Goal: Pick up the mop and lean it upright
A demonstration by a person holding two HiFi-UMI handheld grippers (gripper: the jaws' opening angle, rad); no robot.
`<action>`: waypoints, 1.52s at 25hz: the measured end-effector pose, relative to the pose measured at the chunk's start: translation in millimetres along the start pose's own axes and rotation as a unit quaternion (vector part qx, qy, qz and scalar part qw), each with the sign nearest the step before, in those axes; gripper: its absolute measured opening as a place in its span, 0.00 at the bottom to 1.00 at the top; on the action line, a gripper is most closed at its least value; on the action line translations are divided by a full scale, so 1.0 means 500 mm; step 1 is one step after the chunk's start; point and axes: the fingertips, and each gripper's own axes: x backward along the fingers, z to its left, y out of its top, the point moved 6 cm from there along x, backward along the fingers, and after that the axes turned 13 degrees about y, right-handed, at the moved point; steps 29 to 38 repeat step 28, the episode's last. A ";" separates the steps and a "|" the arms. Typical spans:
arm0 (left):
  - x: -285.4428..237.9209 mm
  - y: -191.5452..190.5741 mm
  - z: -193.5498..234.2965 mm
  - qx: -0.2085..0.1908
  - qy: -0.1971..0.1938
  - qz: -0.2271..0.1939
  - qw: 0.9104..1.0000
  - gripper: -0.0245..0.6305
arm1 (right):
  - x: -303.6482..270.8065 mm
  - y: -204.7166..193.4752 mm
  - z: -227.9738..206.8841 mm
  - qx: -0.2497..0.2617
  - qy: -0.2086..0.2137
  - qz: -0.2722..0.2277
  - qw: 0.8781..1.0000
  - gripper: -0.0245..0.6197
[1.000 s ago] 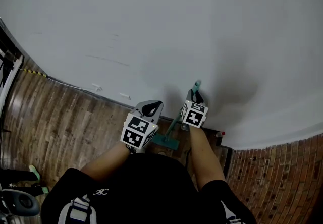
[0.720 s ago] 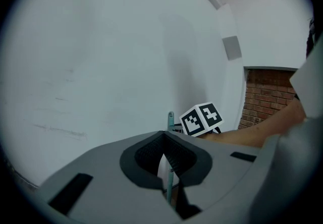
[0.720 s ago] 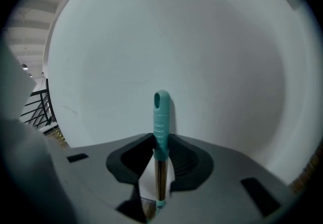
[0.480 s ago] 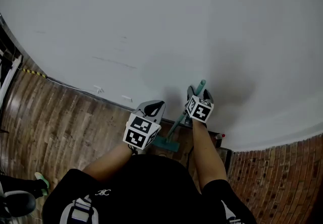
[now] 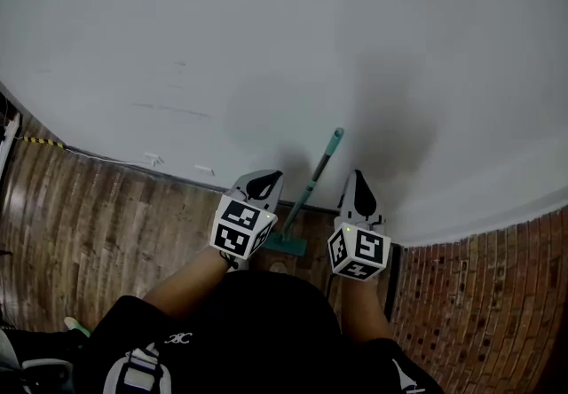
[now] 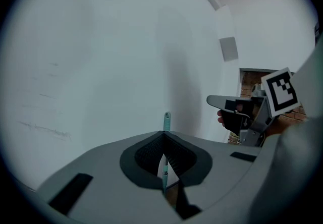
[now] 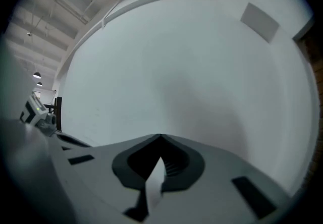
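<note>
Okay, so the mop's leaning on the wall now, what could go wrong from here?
1. The mop leans at a slant against the smooth wall with nothing gripping it. Its head could slide out on the wood floor and the whole thing topple.
2. The left gripper, shut and empty, sits close beside the mop. A careless pull back might knock it over.

We wear a black short-sleeved shirt (image 5: 248, 330) with small white print. Our left gripper (image 5: 269, 177) and right gripper (image 5: 356, 176) are grey with dark pads. Each carries a white cube (image 5: 241, 229) of black square markers.
</note>
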 end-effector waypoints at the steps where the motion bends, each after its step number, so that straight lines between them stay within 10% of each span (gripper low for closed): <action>1: -0.002 0.002 -0.010 -0.003 -0.004 -0.001 1.000 0.03 | 0.020 -0.010 0.001 0.005 -0.005 0.003 1.000 0.06; 38: -0.012 0.005 -0.076 -0.023 -0.032 0.002 0.999 0.03 | 0.087 -0.086 0.008 -0.073 0.016 0.044 0.996 0.06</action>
